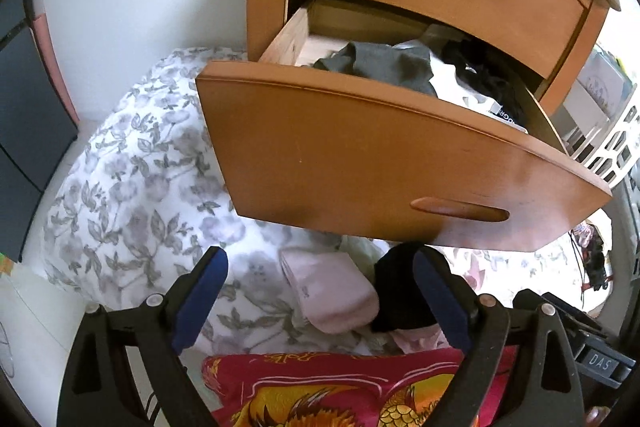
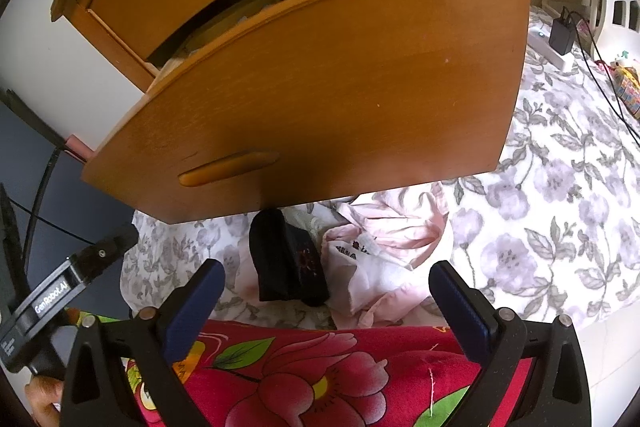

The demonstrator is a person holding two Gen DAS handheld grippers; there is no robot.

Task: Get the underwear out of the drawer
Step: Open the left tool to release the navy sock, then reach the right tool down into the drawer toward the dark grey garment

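Black underwear (image 2: 286, 259) lies on the bedspread (image 2: 560, 207) beyond both spread, empty tools (image 1: 320, 291) (image 2: 326, 301).

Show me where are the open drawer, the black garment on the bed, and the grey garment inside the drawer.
open drawer (image 1: 360, 163), left wrist view, front panel.
black garment (image 2: 280, 259), right wrist view, its middle.
grey garment (image 1: 380, 65), left wrist view, top fold.
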